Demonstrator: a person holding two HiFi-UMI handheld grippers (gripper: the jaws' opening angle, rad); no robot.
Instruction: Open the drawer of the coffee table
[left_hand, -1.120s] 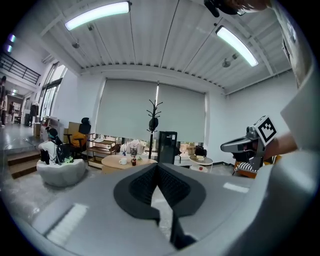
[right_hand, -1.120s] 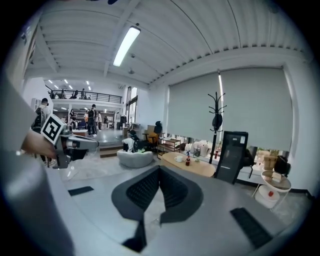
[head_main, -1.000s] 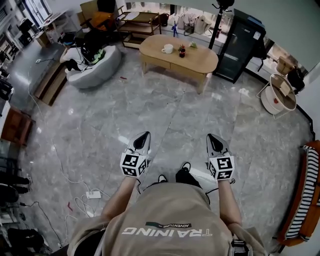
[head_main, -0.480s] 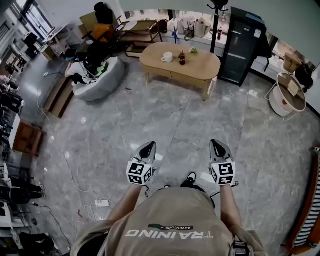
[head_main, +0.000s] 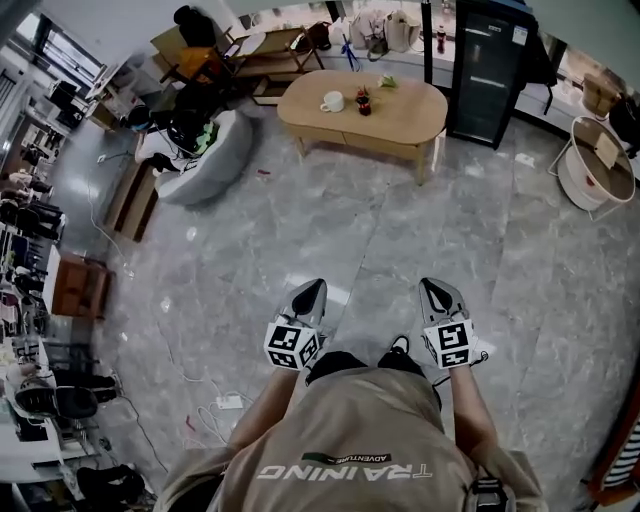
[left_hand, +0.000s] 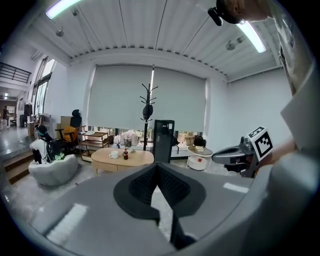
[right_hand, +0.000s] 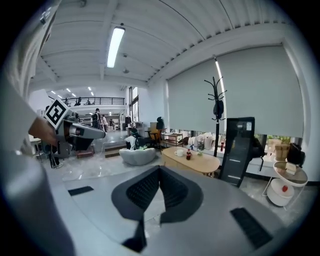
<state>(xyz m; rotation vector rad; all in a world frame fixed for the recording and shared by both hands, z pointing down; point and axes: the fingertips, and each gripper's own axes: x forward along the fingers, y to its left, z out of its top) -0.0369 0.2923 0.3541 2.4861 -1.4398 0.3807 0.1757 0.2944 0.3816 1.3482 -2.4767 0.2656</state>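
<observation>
Bare stone floor (head_main: 380, 230) separates me from the oval coffee table (head_main: 400, 112), its drawer (head_main: 350, 138) shut in the near face. Grey beanbag (head_main: 205, 150) left of the table, black cabinet (head_main: 487, 70) right; neither blocks my path. Left gripper (head_main: 309, 297) and right gripper (head_main: 436, 295), well short of the table, ride pinched closed and empty for the approach. A mug (head_main: 331, 101) tops the table.

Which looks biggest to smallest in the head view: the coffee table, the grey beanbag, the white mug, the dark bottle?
1. coffee table, clearly the largest.
2. grey beanbag.
3. white mug and dark bottle: both tiny and about alike, so I would not rank them.
</observation>
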